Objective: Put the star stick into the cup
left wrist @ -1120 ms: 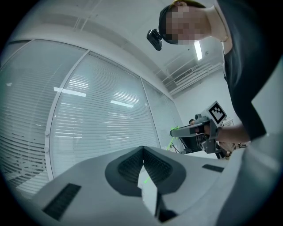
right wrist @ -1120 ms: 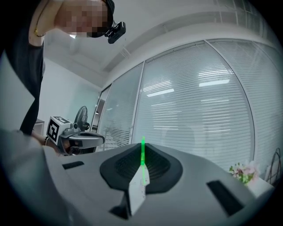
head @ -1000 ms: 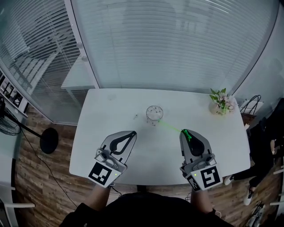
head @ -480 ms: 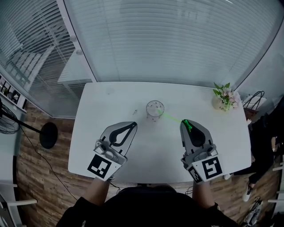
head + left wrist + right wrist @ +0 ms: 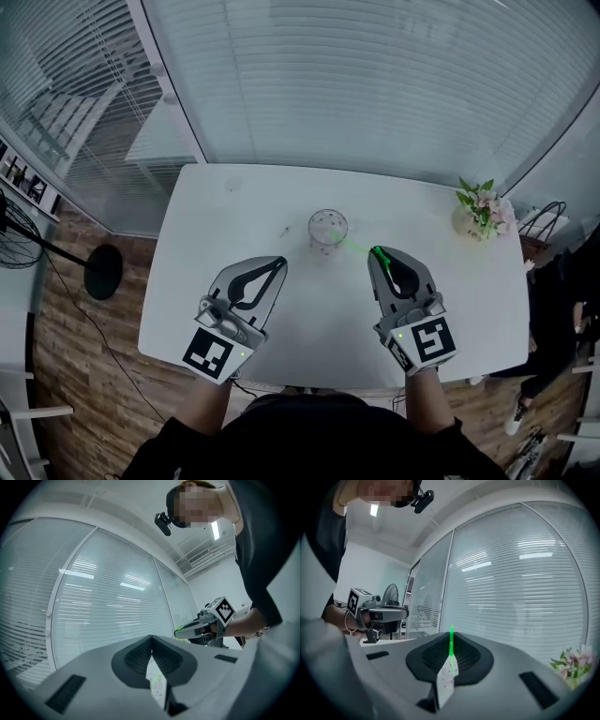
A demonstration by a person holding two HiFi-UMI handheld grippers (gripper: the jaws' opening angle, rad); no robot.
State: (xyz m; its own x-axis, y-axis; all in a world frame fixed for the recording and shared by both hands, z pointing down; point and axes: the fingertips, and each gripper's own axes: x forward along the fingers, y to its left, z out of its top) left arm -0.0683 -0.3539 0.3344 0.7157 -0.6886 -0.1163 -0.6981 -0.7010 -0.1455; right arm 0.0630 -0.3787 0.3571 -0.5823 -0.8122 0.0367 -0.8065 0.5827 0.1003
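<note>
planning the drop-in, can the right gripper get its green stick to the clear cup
Probably yes: the right gripper, shut on the thin green stick, aims it at the clear glass cup, with only bare white table between.

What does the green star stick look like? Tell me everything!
The star stick is thin, straight and bright green, maybe plastic. The right tongs are shut on one end and hold it up off the white table. It pokes straight out from the tips of the tongs towards the clear cup, with its far end close by the cup's rim. I cannot tell if it touches the cup, and no star shape shows clearly.
</note>
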